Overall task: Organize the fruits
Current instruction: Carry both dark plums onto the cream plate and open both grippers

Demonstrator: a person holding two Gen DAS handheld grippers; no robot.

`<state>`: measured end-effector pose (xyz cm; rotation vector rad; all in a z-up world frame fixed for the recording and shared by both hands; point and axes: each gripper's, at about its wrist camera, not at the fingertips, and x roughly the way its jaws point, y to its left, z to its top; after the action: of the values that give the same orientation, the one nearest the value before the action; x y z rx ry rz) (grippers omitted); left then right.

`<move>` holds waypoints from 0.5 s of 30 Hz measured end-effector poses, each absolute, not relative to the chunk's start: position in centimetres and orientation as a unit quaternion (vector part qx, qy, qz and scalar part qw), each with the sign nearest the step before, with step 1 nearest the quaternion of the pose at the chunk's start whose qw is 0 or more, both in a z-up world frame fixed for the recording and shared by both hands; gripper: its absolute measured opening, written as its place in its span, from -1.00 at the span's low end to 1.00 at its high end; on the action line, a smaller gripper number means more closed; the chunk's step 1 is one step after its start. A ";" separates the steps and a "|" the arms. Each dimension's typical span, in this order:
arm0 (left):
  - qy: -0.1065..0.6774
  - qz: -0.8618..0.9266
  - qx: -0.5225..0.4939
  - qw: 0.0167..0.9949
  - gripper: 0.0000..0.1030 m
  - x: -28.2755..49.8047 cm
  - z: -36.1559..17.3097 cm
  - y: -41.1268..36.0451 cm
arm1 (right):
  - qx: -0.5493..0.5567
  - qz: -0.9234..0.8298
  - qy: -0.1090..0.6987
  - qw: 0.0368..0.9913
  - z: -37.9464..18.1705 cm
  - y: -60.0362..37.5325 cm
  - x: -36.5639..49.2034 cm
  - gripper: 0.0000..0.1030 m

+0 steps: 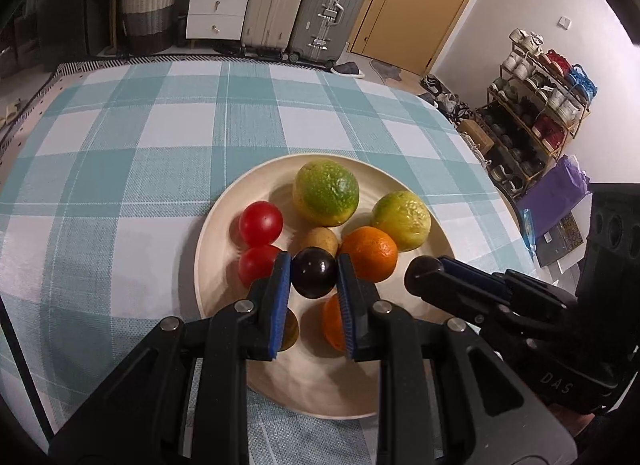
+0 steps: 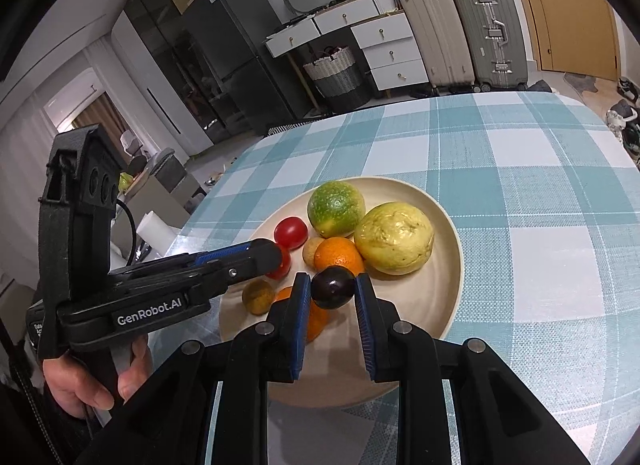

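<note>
Each hand-held gripper, left and right, grasps a dark plum above the plate; lower them gently into bare spots.

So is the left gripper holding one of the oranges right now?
No, the left gripper is closed on a dark plum, with the orange beside it.

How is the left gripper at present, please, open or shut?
Shut: the left gripper has both pads pressed against the dark plum.
</note>
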<state>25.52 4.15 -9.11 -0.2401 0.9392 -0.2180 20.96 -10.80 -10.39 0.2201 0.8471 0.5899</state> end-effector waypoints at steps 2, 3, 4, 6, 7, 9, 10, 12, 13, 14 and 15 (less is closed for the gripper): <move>0.451 -0.104 -0.116 0.879 -0.61 25.7 -9.3 4.1 | 0.105 0.282 0.405 0.863 -10.5 -10.7 21.0 -0.55; 0.452 -0.105 -0.117 0.878 -0.61 25.7 -9.3 4.1 | 0.104 0.281 0.406 0.864 -10.5 -10.6 21.0 -0.55; 0.452 -0.106 -0.116 0.878 -0.61 25.8 -9.4 4.1 | 0.102 0.279 0.407 0.864 -10.6 -10.5 21.1 -0.55; 0.452 -0.107 -0.115 0.878 -0.61 25.9 -9.5 3.9 | 0.099 0.277 0.407 0.865 -10.6 -10.4 21.1 -0.55; 0.451 -0.108 -0.117 0.878 -0.61 25.9 -9.4 4.0 | 0.099 0.275 0.407 0.865 -10.7 -10.4 21.1 -0.55; 0.450 -0.109 -0.121 0.878 -0.60 26.0 -9.4 4.0 | 0.102 0.274 0.404 0.867 -10.6 -10.5 21.0 -0.54; 0.451 -0.104 -0.120 0.878 -0.59 26.0 -9.3 4.0 | 0.103 0.272 0.402 0.868 -10.6 -10.7 20.9 -0.53; 0.450 -0.100 -0.126 0.879 -0.59 26.0 -9.2 4.1 | 0.105 0.271 0.403 0.868 -10.5 -10.8 20.8 -0.53; 0.447 -0.101 -0.131 0.879 -0.59 25.8 -9.1 4.3 | 0.105 0.269 0.403 0.869 -10.5 -10.8 20.8 -0.53; 0.445 -0.104 -0.133 0.880 -0.55 25.7 -8.9 4.3 | 0.102 0.268 0.403 0.869 -10.5 -10.9 20.6 -0.53; 0.444 -0.104 -0.130 0.880 -0.52 25.5 -8.8 4.3 | 0.101 0.269 0.402 0.869 -10.4 -11.0 20.5 -0.53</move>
<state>25.54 4.26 -8.76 -0.2715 0.9259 -0.2170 20.53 -11.03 -10.39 0.2117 0.8416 0.5629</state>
